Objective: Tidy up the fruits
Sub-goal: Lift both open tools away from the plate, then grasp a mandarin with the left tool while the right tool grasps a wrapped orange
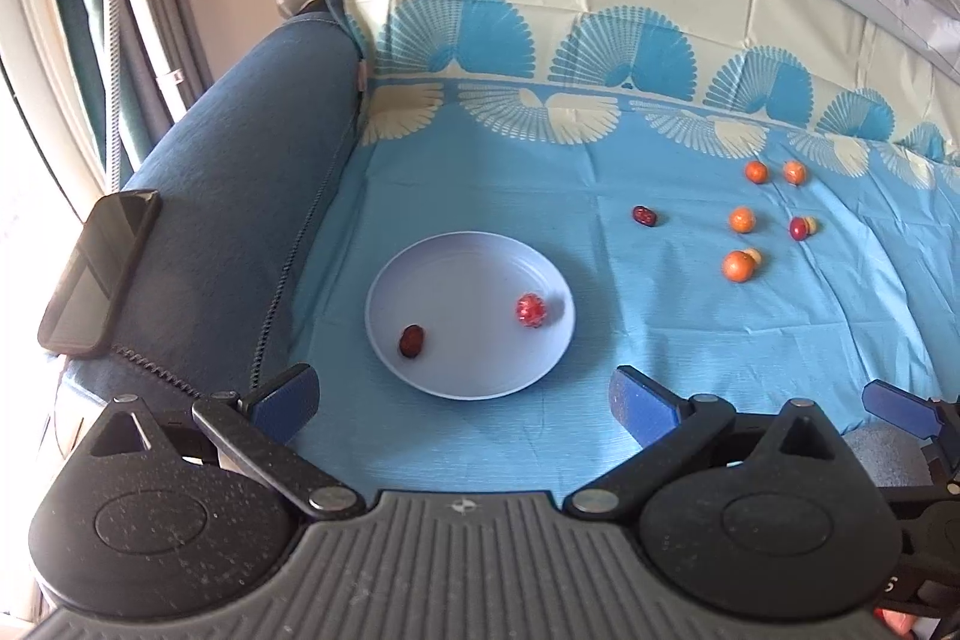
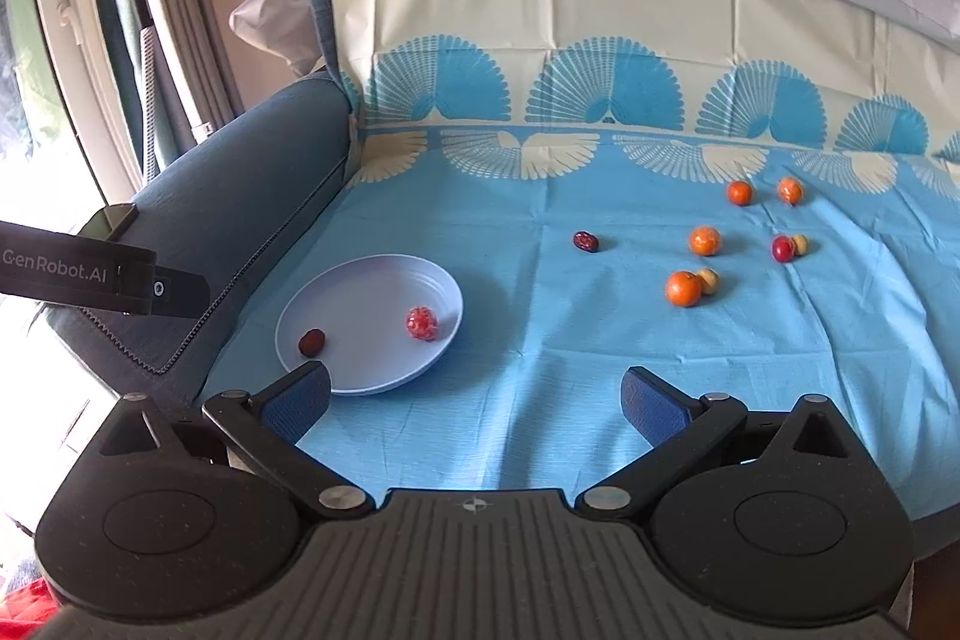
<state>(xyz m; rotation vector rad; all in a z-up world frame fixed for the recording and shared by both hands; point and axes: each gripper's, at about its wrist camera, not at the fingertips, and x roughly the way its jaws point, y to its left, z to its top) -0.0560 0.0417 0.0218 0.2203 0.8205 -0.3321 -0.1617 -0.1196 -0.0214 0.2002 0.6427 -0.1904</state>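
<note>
Plate (image 1: 420,376) (smooth, round) holds bumpy red berry (image 1: 531,310), wrinkled date (image 1: 411,340).

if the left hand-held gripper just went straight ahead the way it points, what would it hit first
Most likely the round pale lilac plastic plate, which lies directly ahead between the open jaws of the left hand-held gripper. Its near rim would come first, before the dark red date on it, though depth is uncertain.

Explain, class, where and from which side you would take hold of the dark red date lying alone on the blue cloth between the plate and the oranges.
Grip the date across its narrow middle, coming down from above. It is a small oval lying flat on the cloth, long axis roughly left to right, so fingers closing front to back span the short width. Nothing touches it; the right tool is open and probably nearer.
</note>
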